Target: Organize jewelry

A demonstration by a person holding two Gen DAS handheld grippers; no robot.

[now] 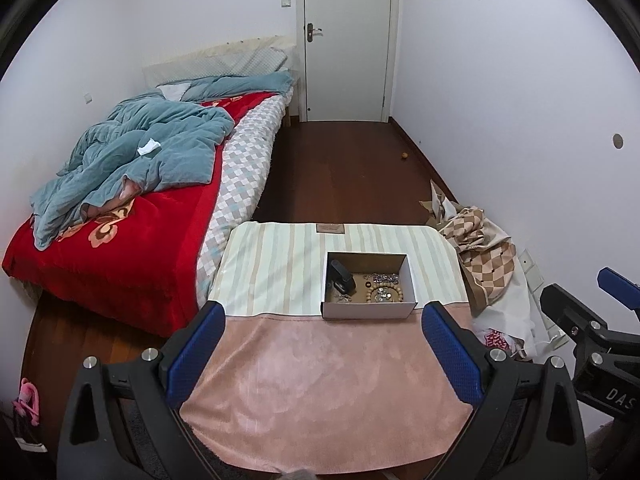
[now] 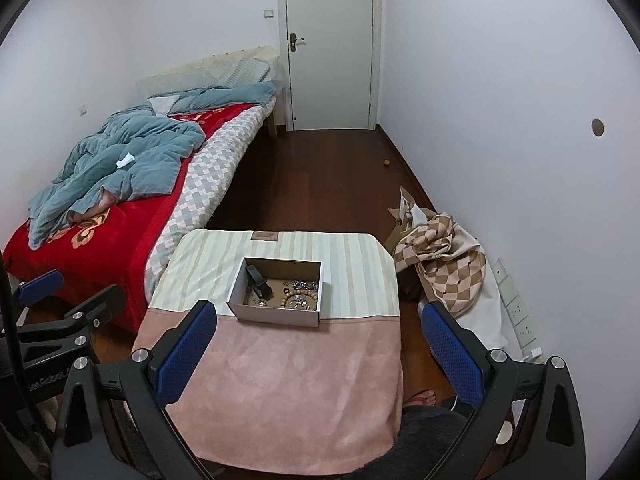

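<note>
Both hand-held grippers, left [image 1: 322, 330] and right [image 2: 318, 328], hung open above the table [image 1: 320, 380]; I judged one small piece in the box [image 1: 368, 308] should be pinched first.

Pink plush over the near half of the surface [image 1: 320, 392], cream-and-beige stripes beyond. White box [image 1: 368, 309] with brown floor inside; beside the surface, red bed [image 1: 120, 256], teal quilt [image 1: 148, 156], checked mattress side.
</note>
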